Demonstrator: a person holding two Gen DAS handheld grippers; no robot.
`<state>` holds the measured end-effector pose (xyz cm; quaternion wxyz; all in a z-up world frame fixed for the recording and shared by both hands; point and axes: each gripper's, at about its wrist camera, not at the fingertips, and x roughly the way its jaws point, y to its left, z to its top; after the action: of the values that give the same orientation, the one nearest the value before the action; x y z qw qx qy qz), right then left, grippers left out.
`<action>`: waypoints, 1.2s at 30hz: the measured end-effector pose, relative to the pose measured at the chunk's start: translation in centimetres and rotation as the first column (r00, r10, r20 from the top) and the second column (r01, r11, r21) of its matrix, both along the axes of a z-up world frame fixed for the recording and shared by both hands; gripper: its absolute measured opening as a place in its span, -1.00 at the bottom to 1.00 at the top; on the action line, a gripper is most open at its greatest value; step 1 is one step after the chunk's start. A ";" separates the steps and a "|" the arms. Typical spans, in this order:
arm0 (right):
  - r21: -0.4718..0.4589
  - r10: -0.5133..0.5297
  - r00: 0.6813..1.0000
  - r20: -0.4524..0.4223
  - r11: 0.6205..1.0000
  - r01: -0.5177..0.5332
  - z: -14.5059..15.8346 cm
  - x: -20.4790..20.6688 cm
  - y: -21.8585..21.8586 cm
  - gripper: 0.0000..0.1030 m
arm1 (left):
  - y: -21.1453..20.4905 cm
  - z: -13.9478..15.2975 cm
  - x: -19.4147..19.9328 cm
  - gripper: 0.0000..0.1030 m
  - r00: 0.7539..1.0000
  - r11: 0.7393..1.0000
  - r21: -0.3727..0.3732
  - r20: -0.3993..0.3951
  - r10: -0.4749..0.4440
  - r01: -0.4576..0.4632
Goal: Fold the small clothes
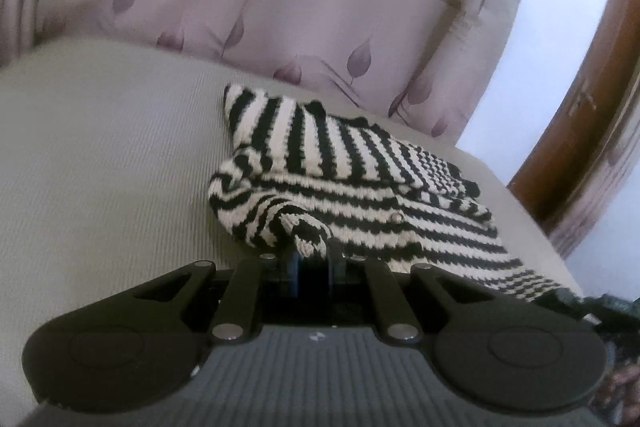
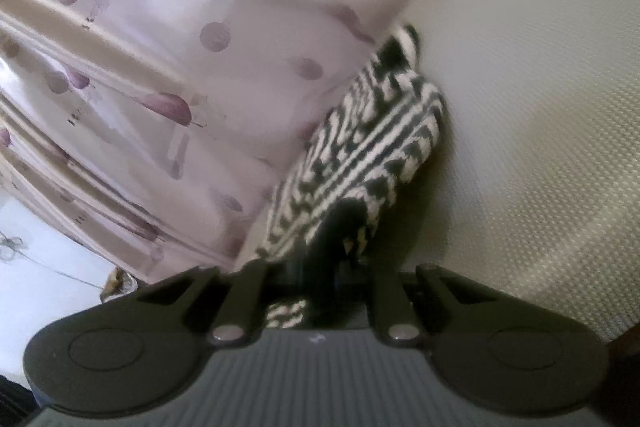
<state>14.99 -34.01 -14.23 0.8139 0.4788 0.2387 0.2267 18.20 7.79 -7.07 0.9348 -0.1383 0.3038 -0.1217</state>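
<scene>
A small black-and-white striped knit garment (image 1: 344, 179) lies bunched on a beige ribbed surface (image 1: 100, 167). My left gripper (image 1: 312, 251) is shut on a fold of its near edge, and the pinched corner pokes up between the fingers. In the right wrist view the same striped garment (image 2: 360, 155) runs away from the camera, blurred. My right gripper (image 2: 324, 259) is shut on its near end, with knit fabric bunched over and under the fingers. The fingertips of both grippers are hidden by the fabric.
A pale pink curtain with purple leaf prints (image 1: 280, 7) hangs right behind the beige surface (image 2: 540, 107). A brown wooden frame (image 1: 592, 115) stands at the right beside a bright white wall. The beige surface drops away at its right edge.
</scene>
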 end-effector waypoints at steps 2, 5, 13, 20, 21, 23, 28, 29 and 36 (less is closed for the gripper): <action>0.010 0.002 1.000 0.006 1.000 -0.002 0.1 0.1 0.0 -0.76 | -0.9 0.3 0.2 -0.75 1.000 0.999 0.032 0.009 0.003 -0.003; 0.015 -0.003 1.000 0.011 1.000 0.003 0.4 0.1 0.2 -0.76 | -1.5 0.5 0.1 -0.75 1.000 0.997 0.070 0.015 0.005 -0.006; 0.021 -0.010 1.000 0.023 1.000 0.010 0.7 0.1 -0.1 -0.76 | -2.4 0.5 0.1 -0.75 1.000 0.991 0.135 0.019 0.005 -0.007; 0.036 -0.011 0.999 0.030 0.999 0.010 0.9 0.1 -0.1 -0.76 | -2.7 0.6 0.3 -0.75 1.000 0.989 0.150 0.025 0.004 -0.008; 0.038 -0.012 0.999 0.031 0.999 0.011 1.0 0.2 -0.2 -0.76 | -2.7 0.7 0.3 -0.75 1.000 0.989 0.147 0.028 0.007 -0.011; 0.048 -0.014 0.999 0.033 0.999 0.012 1.1 0.3 -0.3 -0.76 | -2.4 0.9 0.2 -0.75 0.999 0.991 0.130 0.035 0.015 -0.019; 0.063 -0.026 0.998 0.050 0.998 0.023 1.8 0.5 -0.5 -0.76 | -1.9 1.4 0.4 -0.75 0.998 0.995 0.092 0.048 0.040 -0.044; 0.068 -0.026 0.998 0.056 0.997 0.022 1.8 0.5 -0.6 -0.76 | -1.8 1.5 0.4 -0.75 0.998 0.995 0.090 0.050 0.043 -0.048; 0.095 -0.031 0.997 0.070 0.995 0.024 2.0 0.8 -0.6 -0.76 | -1.5 1.8 0.5 -0.75 0.997 0.997 0.047 0.058 0.060 -0.063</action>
<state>15.75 -34.65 -12.21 0.8016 0.5113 0.1918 0.2435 18.72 6.31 -5.23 0.9493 -0.1211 0.2759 -0.0892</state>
